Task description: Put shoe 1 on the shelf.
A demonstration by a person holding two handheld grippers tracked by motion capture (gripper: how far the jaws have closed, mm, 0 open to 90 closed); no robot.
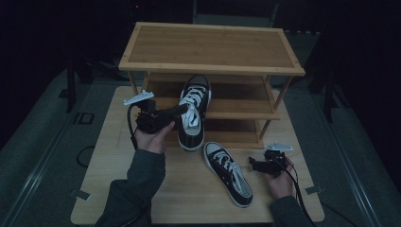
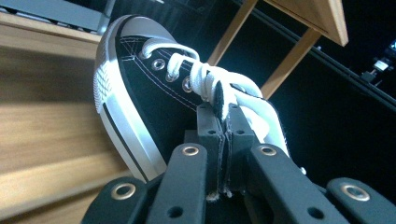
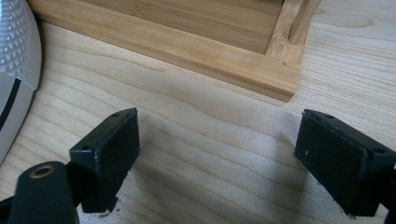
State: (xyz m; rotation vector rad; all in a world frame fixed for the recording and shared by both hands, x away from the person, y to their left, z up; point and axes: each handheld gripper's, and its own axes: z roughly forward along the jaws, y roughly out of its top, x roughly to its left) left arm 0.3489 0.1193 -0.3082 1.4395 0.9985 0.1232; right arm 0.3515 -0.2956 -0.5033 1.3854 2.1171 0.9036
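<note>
Two black-and-white sneakers: one held up [image 1: 193, 113], one lying on the surface [image 1: 228, 173]. One bamboo shoe rack [image 1: 208, 49], three shelves. Two grippers: left [image 1: 179, 109], right [image 1: 253, 163]. One wooden surface [image 1: 113, 161].

A wooden table [image 1: 113, 189] carries a bamboo shoe rack [image 1: 210, 47] and one black sneaker [image 1: 228, 172] lying before it.

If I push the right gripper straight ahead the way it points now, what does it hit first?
Probably the bottom rail of the shoe rack. The right gripper, jaws open and empty, points low across the bare table at that rail. The sneaker on the table sits off to one side, though depth is hard to judge.
</note>
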